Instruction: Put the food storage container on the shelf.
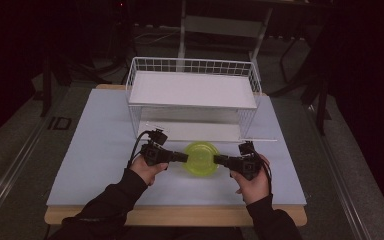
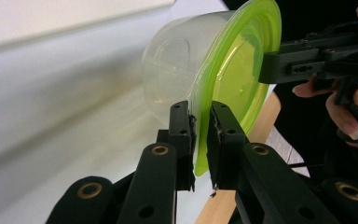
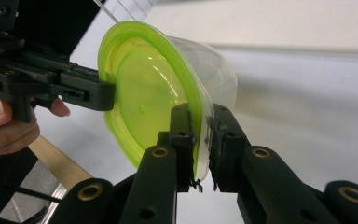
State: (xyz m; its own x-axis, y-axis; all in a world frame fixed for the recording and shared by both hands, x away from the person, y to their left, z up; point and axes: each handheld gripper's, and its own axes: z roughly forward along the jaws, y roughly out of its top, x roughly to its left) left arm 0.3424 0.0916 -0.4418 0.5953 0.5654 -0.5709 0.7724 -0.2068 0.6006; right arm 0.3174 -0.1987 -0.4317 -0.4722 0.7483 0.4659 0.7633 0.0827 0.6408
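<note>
1. Nearest to the person, two hands hold one tool each. The left tool [image 1: 185, 157] and the right tool [image 1: 216, 160] point toward each other across the front part of the surface [image 1: 95, 150].
2. Between them is the container [image 1: 201, 158], a clear tub with a green lid. In the left gripper view the left tool's jaws are pressed together on the lid rim [image 2: 200, 140]; in the right gripper view the right tool's jaws pinch the opposite side of the rim [image 3: 204, 135].
3. To do this step well, I think both hands should move at the same speed and keep the same height. The grip is only on a thin rim, so a twist or a pull apart could pop the lid off or let it slip.
4. The container seems upright: in the high view the lid faces up and the tub hangs below. It is round and has no real long axis; its short axis is about vertical.
5. Farther back stands a white wire rack [image 1: 192, 95] with a shelf, well apart from the container.
</note>
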